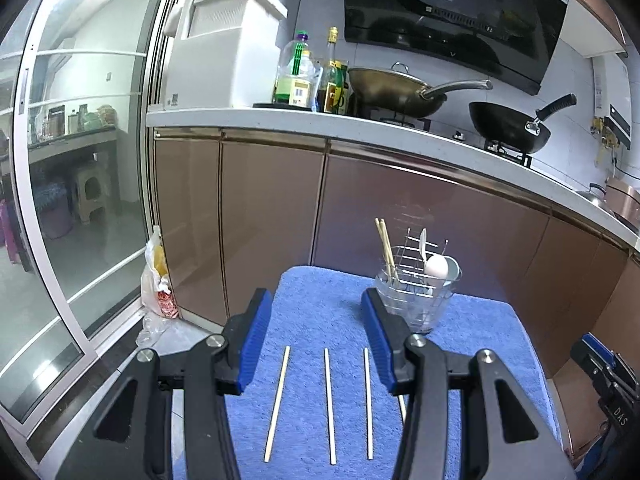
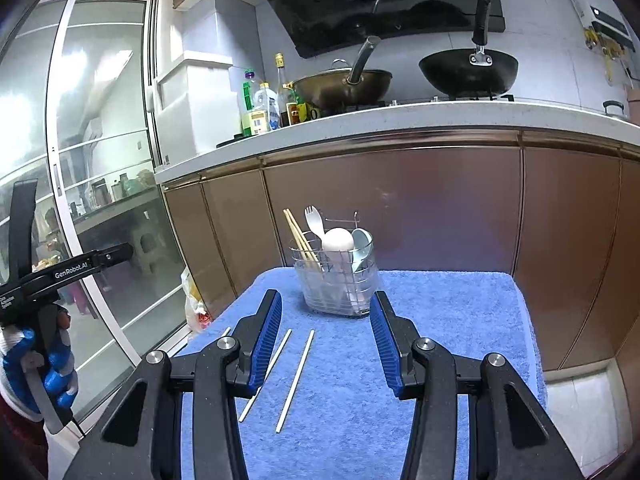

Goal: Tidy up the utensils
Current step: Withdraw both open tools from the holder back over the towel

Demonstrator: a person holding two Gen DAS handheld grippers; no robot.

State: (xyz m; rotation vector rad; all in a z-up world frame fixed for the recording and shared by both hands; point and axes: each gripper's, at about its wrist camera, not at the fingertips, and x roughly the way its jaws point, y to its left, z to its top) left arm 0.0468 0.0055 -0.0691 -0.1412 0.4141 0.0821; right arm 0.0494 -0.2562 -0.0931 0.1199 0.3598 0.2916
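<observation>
Several pale wooden chopsticks (image 1: 330,406) lie side by side on a blue towel (image 1: 480,340). At the towel's far edge stands a wire utensil holder (image 1: 416,292) with a pair of chopsticks (image 1: 386,248), a white spoon (image 1: 436,266) and other cutlery upright in it. My left gripper (image 1: 316,300) hovers open over the loose chopsticks, nothing between its fingers. In the right wrist view my right gripper (image 2: 326,300) is open and empty, just short of the holder (image 2: 336,280), with loose chopsticks (image 2: 294,382) below it. A gloved hand (image 2: 36,360) holds the left gripper at the left edge.
Brown cabinet doors (image 1: 272,220) rise right behind the towel under a white counter (image 1: 280,118) with bottles (image 1: 296,76) and two woks (image 1: 400,90). A glass sliding door (image 1: 80,160) is to the left. A plastic bag (image 1: 158,280) sits on the floor by the towel's left corner.
</observation>
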